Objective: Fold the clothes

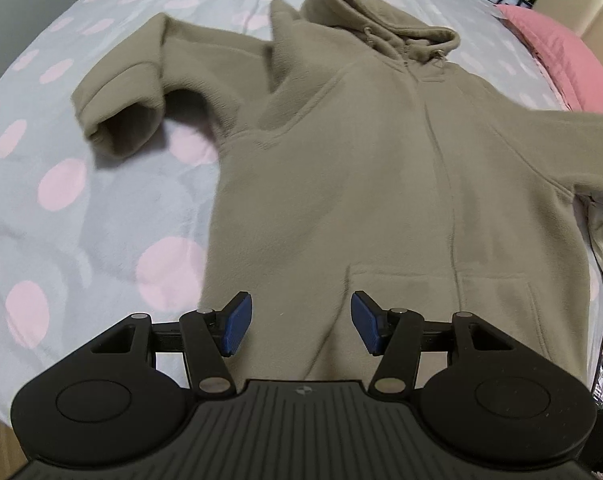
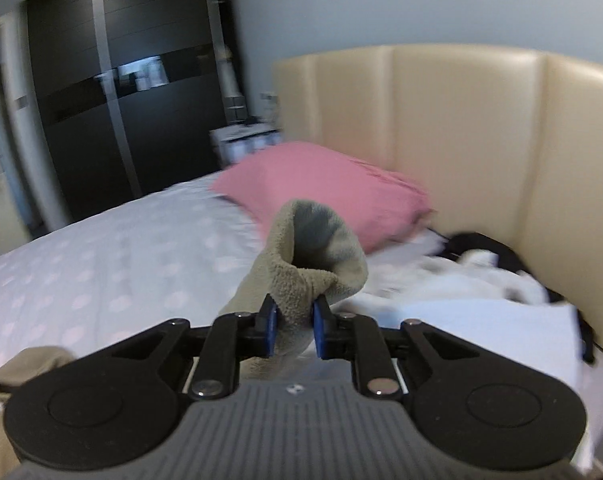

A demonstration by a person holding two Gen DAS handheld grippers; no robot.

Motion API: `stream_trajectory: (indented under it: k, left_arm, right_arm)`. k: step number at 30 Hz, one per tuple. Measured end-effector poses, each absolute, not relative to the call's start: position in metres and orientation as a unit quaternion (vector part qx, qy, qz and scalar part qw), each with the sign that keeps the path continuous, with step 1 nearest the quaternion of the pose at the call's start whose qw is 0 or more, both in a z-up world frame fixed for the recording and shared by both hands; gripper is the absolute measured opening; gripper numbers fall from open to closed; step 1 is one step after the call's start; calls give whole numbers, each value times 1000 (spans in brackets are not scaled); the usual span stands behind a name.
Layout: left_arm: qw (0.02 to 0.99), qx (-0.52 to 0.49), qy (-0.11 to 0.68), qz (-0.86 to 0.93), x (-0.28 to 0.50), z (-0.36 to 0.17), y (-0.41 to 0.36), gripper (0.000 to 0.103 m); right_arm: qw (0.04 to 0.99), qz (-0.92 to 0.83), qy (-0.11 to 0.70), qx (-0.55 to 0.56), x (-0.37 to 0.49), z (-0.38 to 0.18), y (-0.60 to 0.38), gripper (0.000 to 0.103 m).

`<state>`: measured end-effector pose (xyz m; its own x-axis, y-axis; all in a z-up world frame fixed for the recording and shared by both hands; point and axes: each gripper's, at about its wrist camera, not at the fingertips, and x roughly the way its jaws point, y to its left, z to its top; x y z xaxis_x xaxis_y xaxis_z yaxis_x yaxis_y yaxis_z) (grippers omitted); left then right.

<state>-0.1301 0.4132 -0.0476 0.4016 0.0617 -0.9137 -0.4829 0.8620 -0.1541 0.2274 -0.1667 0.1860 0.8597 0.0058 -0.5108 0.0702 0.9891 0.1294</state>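
A tan fleece zip hoodie [image 1: 381,152] lies front up on the bed, hood at the far end. Its left sleeve [image 1: 129,92] is bent, cuff toward me. Its right sleeve [image 1: 581,136] runs off to the right. My left gripper [image 1: 300,326] is open and empty, just above the hoodie's hem. My right gripper [image 2: 294,330] is shut on the cuff of the hoodie's sleeve [image 2: 309,256] and holds it up above the bed.
The bed has a grey sheet with pink dots [image 1: 61,184]. A pink pillow [image 2: 321,184] lies by the cream headboard [image 2: 481,140]. White and dark clothes [image 2: 481,276] are piled at the right. A dark wardrobe [image 2: 121,100] stands beyond the bed.
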Motion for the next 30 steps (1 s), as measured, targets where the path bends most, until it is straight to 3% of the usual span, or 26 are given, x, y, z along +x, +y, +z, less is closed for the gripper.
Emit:
stream_trajectory:
  k: [10,15,20,24,30]
  left_arm:
    - [811,-217,507,197,-148,-46,427,53]
    - [806,-209,514,206,-148,-52,427,53]
    - [802,-206,521,209,-146,-56,425,53]
    - [808,-207,509,214,-146,-52,428,53]
    - [823,-218,472,229,-151,-37,449,53]
  right_arm:
    - [942,-75,313,91,230,104,-227,21]
    - [945,-65,314,68,229,107,-225,41]
    - [951,-45,301,58,216,120,-218,45]
    - [965,-15,259,41,196,128,-205,57]
    - [976,61,205,52,163,123,-169,59]
